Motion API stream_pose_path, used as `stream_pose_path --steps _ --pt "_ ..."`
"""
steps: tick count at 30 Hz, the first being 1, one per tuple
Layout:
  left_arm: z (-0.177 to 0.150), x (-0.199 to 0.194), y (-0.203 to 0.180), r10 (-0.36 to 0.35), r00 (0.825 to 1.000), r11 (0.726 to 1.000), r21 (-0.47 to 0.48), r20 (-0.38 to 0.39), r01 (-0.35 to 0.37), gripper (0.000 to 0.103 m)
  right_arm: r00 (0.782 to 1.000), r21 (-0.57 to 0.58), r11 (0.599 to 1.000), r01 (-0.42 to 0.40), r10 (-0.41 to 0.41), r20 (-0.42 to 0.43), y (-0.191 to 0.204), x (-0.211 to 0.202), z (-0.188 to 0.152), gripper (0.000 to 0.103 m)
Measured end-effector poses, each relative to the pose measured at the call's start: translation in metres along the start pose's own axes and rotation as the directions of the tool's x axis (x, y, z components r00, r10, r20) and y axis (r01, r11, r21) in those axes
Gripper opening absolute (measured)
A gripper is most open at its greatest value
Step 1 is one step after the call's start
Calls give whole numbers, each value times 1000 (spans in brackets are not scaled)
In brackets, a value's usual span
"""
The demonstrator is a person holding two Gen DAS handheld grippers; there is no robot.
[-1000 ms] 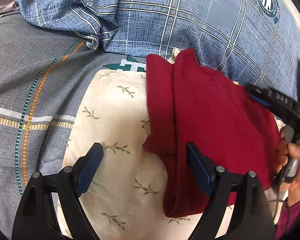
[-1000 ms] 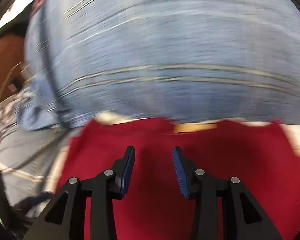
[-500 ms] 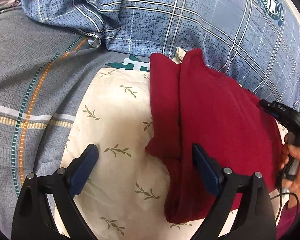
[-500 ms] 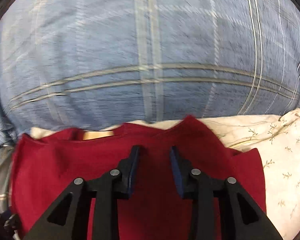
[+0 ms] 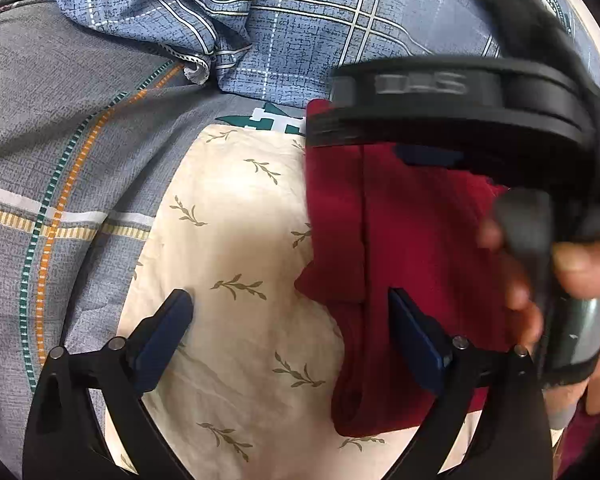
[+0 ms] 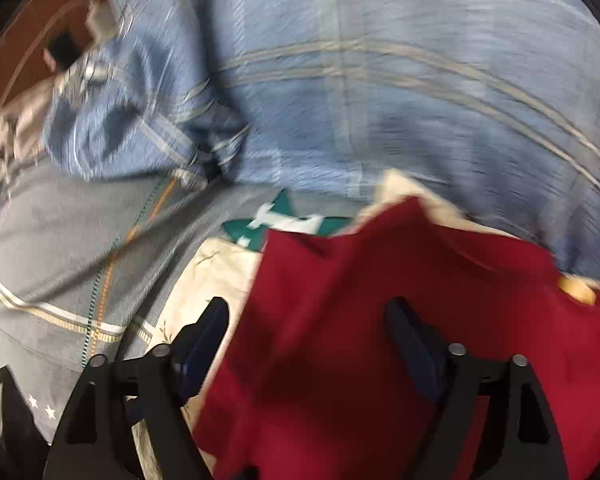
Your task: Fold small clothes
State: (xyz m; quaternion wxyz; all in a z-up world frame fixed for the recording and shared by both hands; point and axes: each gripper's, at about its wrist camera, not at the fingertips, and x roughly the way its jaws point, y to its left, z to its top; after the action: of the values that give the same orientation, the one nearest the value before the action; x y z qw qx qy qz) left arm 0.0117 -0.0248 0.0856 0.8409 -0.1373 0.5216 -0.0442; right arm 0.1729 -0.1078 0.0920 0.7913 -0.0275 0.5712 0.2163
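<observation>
Nearest, left gripper (image 5: 288,320) spread wide and empty over the cream leaf-print cloth (image 5: 240,240), then right gripper (image 6: 308,334) wide too, holding nothing above the red garment (image 5: 416,248) lying partly folded on that cloth, likely more folds left, blue plaid bedding (image 5: 308,32) beyond.

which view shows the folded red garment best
The left wrist view: it is sharp there, and the red garment shows its fold seam and left edge on the cream leaf-print cloth, though the right gripper blocks its far end. The right wrist view shows more of it, but motion-blurred.
</observation>
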Motion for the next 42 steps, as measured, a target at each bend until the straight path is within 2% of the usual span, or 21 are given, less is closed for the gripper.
stream_pose_path --steps 2,3,5,7,9,13,14,15,16,17,18,20,24,25,26,28,29,35,37,39,42 --pt "1 2 0 2 1000 1000 -7 0 -2 103 999 -76 996 40 -43 -33 8 8 -5 96" --pt "2 3 0 1 1000 1000 -10 -1 -1 103 995 -122 989 81 -86 -41 15 13 -5 92" --pt "2 4 0 -3 1000 1000 -16 2 3 103 992 -151 981 124 -128 -15 16 11 -18 70" --pt "3 3 -2 -22 1000 1000 -20 6 22 103 988 -155 976 155 -152 31 10 5 -24 30" --pt "4 5 -7 -28 1000 999 -15 12 28 103 997 -89 994 66 -62 50 -8 -15 -30 19" --pt "6 1 -19 -116 992 993 14 40 116 102 988 -14 998 -54 56 144 -37 -62 -44 16" --pt "5 -1 -24 -165 985 986 26 46 164 93 986 -6 998 -70 70 150 -40 -68 -46 16" --pt "6 -3 -25 -189 981 982 38 45 187 73 985 3 997 -83 81 155 -42 -71 -45 16" --pt "7 -4 -33 -211 977 976 67 34 208 60 984 9 996 -89 87 155 -45 -74 -45 16" --pt "6 -3 -41 -214 977 970 118 14 211 38 984 10 996 -91 89 154 -50 -76 -45 16" --pt "3 -4 -43 -207 978 969 142 14 203 33 984 11 996 -93 90 152 -53 -76 -44 17" --pt "-1 -8 -49 -188 981 967 185 42 177 29 985 31 993 -111 106 136 -57 -72 -40 24" --pt "3 -12 -49 -206 977 964 179 48 194 25 981 102 980 -170 159 109 -61 -61 -31 48" --pt "2 -13 -49 -208 977 964 181 48 196 25 981 101 979 -175 165 103 -60 -55 -29 50" --pt "2 -14 -50 -208 977 963 183 48 196 25 981 98 979 -176 167 96 -57 -52 -28 53" --pt "0 -17 -51 -200 979 963 196 51 187 25 986 82 983 -162 157 63 -49 -43 -24 66" --pt "0 -17 -53 -195 979 963 202 52 181 25 988 72 986 -149 145 50 -44 -38 -22 68" --pt "-1 -15 -51 -186 982 965 193 36 176 25 999 1 1000 -29 29 14 -29 -16 -18 64" --pt "-2 -14 -51 -180 983 966 193 31 171 25 999 -23 1000 21 -20 29 -27 -16 -22 47" --pt "-1 -13 -51 -175 984 967 196 31 166 25 999 -30 999 16 -15 49 -28 -20 -27 34" --pt "-3 -12 -52 -167 985 967 201 33 157 25 998 -25 1000 -4 5 70 -32 -27 -31 26"
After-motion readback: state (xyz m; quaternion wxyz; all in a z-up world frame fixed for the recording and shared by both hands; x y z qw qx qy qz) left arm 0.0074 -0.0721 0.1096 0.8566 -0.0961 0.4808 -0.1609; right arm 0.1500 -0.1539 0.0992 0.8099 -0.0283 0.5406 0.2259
